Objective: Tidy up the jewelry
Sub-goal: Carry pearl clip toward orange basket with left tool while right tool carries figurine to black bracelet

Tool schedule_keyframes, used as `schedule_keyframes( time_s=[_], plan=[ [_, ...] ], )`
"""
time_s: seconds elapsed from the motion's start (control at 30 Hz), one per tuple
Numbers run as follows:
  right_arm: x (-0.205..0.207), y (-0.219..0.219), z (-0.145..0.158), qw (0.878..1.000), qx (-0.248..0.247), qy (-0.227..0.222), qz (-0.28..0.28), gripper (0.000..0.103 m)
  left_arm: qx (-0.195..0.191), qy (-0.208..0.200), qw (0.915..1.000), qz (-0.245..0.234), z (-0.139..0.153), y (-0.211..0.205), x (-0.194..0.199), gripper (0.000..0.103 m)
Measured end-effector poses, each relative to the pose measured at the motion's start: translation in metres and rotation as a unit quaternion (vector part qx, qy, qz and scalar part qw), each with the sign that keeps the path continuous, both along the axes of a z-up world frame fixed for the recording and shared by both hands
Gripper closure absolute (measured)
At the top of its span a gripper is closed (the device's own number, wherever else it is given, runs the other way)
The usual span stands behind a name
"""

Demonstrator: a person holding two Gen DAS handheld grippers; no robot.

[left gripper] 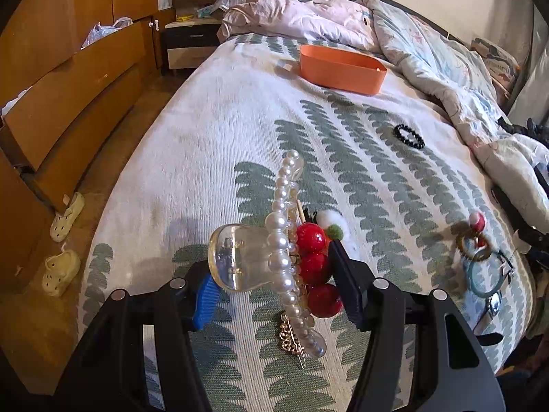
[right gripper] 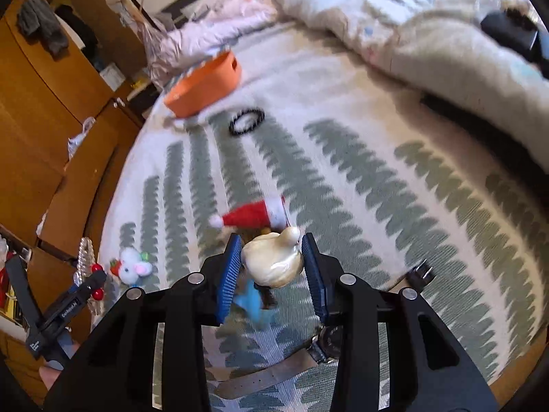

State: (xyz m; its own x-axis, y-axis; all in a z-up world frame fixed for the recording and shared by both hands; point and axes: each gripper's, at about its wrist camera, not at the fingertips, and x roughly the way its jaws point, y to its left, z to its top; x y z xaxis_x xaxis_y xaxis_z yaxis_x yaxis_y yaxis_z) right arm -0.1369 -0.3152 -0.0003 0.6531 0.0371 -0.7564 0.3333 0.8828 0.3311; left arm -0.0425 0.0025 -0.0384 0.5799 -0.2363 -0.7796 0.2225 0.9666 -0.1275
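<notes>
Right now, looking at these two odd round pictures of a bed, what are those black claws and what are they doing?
Each picture comes from a camera on a hand-held gripper, looking along its two fingers; a person holds one in each hand. The left gripper pinches a bunch of hair accessories: a pearl claw clip and a red-ball clip. The right gripper squeezes a cream hair clip; a little Santa hat sits beyond its fingers. On the bedspread lie a black bead bracelet and an orange bin.

Jewelry count on the bed
One orange tray, one black bead bracelet, one pearl claw clip, two cream clogs.
</notes>
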Motion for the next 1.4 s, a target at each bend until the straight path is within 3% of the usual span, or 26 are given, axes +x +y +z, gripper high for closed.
schedule_keyframes(
  time_s=[0.27, 0.47, 0.63, 0.77, 0.93, 1.4],
  plan=[
    [0.010, -0.002, 0.028, 0.999, -0.014, -0.034, 0.001, 0.066, -0.010, -0.003, 0.9999, 0.000, 0.012, -0.001, 0.007, 0.044],
    [0.066, -0.003, 0.037, 0.999, -0.011, -0.031, 0.020, 0.066, -0.015, -0.019, 0.9997, -0.008, 0.031, -0.010, 0.021, 0.044],
    [0.117, -0.005, 0.030, 0.999, -0.005, -0.011, 0.043, 0.065, -0.035, 0.005, 0.9991, -0.025, 0.037, -0.015, 0.051, 0.044],
    [0.152, -0.009, 0.025, 0.999, -0.012, -0.002, 0.048, 0.065, -0.012, -0.013, 0.9996, -0.020, 0.043, -0.024, 0.081, 0.044],
    [0.189, -0.025, 0.014, 0.999, -0.008, 0.007, 0.044, 0.065, -0.022, 0.006, 0.9996, -0.016, 0.038, -0.034, 0.124, 0.044],
    [0.242, -0.049, -0.023, 0.998, -0.040, 0.037, 0.042, 0.065, -0.013, 0.006, 0.9999, -0.007, 0.003, -0.072, 0.198, 0.043]
  ],
)
